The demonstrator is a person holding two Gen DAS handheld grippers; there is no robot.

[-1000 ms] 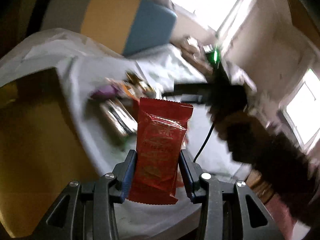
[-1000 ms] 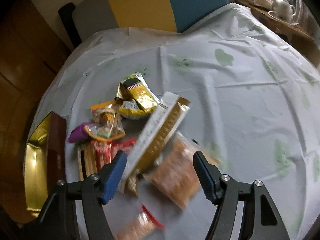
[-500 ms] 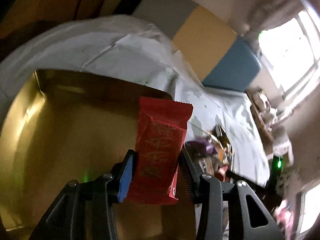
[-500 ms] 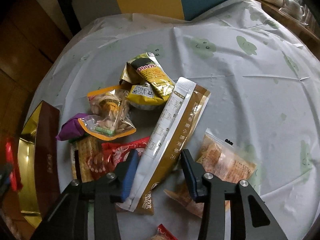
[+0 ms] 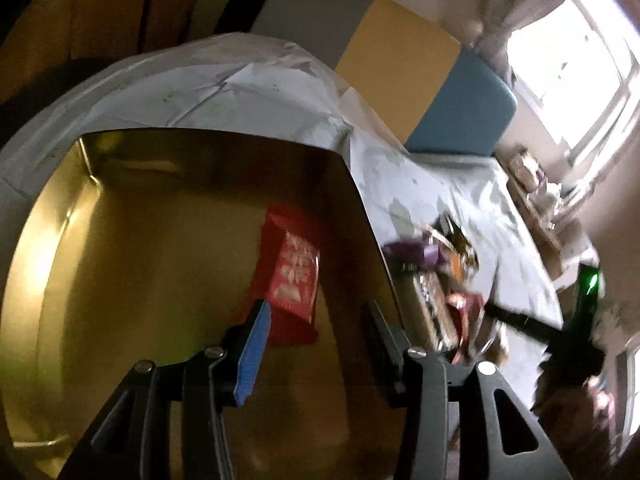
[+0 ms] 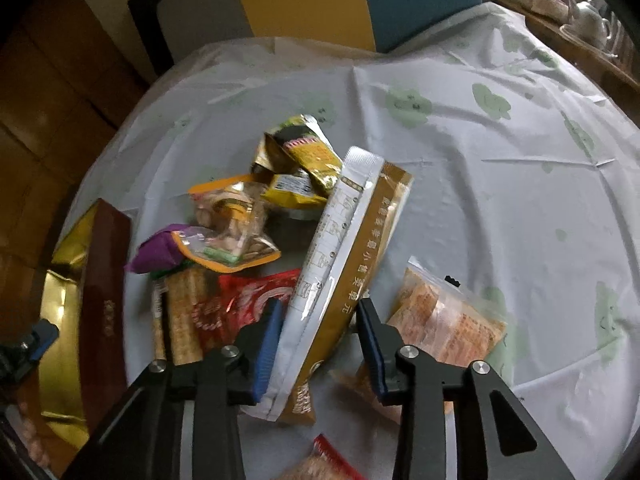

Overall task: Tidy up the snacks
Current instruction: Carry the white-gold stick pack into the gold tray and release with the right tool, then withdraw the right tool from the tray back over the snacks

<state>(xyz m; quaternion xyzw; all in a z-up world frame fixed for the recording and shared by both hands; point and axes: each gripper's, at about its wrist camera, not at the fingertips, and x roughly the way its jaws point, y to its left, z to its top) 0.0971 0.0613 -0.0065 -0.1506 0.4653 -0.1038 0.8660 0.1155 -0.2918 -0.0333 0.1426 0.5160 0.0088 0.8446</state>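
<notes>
1. Table (image 6: pixel 460 168), under a pale cloth with green prints; snack pile lies toward its left edge
2. Gold box (image 5: pixel 140 260), open, at the table's left edge
3. Long gold-and-white packet (image 6: pixel 344 264), tilted up off the pile, clamped at its lower end by the right gripper (image 6: pixel 320 328), whose jaws have just been closing
4. Red packet (image 5: pixel 292 276), loose inside the gold box, near its right wall, clear of the pads
5. Left gripper (image 5: pixel 316 332): jaws apart, just been opening, holding nothing

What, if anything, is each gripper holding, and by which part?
Left gripper: nothing; the red packet lies released. Right gripper: the long gold-and-white pouch, near its lower end.
</notes>
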